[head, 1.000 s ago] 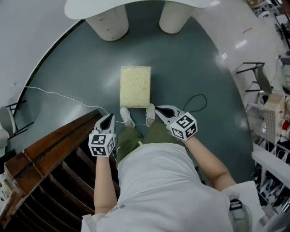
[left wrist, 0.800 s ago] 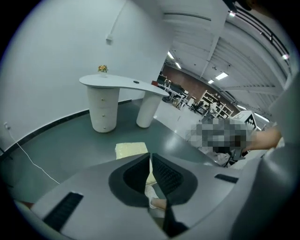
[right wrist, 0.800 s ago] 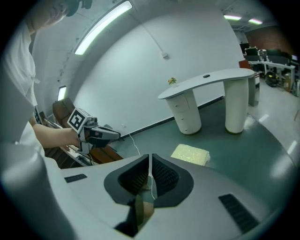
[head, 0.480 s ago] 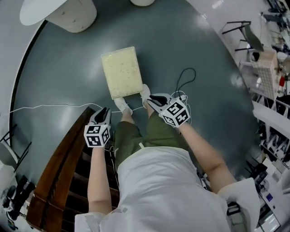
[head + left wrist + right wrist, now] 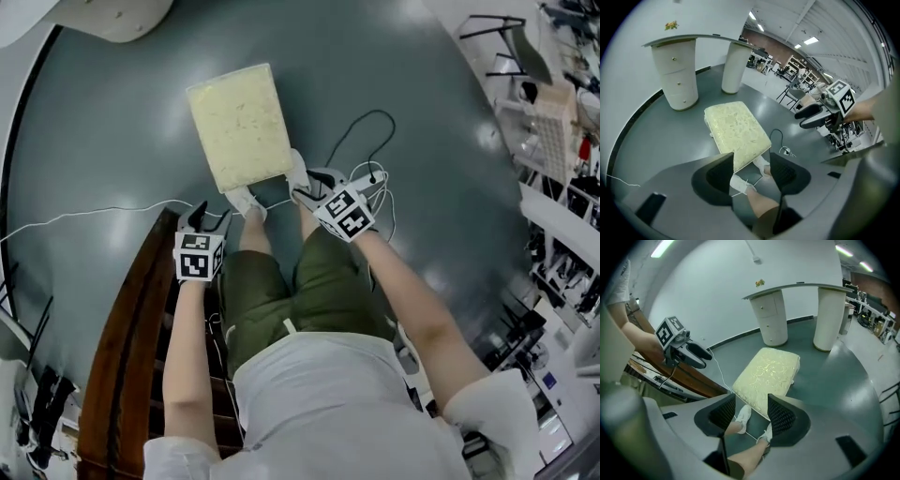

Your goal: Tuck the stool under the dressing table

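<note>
Left gripper [image 5: 199,214]: jaws opening, empty | right gripper [image 5: 312,186]: jaws opening, empty | cream stool [image 5: 239,125] on floor [image 5: 422,141] at person's feet [image 5: 246,200], apart from dressing table [image 5: 689,41].

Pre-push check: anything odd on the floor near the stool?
Yes. A black cable loops loose on the floor beside the stool, and a thin white cable trails up to the person's shoes; either could snag.

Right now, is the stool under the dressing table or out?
Out: the stool stands on open floor, apart from the dressing table.
</note>
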Motion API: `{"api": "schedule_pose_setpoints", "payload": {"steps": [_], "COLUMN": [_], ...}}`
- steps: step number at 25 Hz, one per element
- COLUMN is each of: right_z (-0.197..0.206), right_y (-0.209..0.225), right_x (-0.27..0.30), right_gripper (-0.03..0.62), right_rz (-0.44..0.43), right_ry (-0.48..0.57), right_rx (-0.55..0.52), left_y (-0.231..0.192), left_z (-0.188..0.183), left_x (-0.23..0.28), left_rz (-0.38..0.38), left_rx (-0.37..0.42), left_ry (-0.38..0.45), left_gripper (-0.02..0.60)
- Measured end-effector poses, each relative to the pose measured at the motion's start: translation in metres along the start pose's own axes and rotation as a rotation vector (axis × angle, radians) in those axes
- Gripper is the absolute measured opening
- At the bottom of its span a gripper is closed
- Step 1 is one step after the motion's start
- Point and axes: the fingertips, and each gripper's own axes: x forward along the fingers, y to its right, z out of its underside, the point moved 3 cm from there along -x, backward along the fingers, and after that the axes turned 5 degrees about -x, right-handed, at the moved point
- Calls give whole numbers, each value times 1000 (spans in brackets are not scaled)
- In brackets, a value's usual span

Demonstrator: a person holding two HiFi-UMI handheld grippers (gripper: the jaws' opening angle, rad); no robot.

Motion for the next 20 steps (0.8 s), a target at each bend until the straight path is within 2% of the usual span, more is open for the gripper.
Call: {"api": "schedule_pose_setpoints", "payload": {"steps": [5,12,20], "right_z": [26,64,103], "right_y": [17,39,44], "right_x": [56,120,168], "right_gripper": [255,287,323], "right_rz": [4,29,-24], "right_ry": [-68,-131,-250], "right_rx": [-28,9,-80], "left_y": [-23,-49,-74], "left_z": [18,43,72], "left_x": [51,114,169], "left_rz": [3,8,-9], "left_rx": [-8,38,35], "left_ry": [-57,-149,-220], "left_gripper": [270,291,304]}}
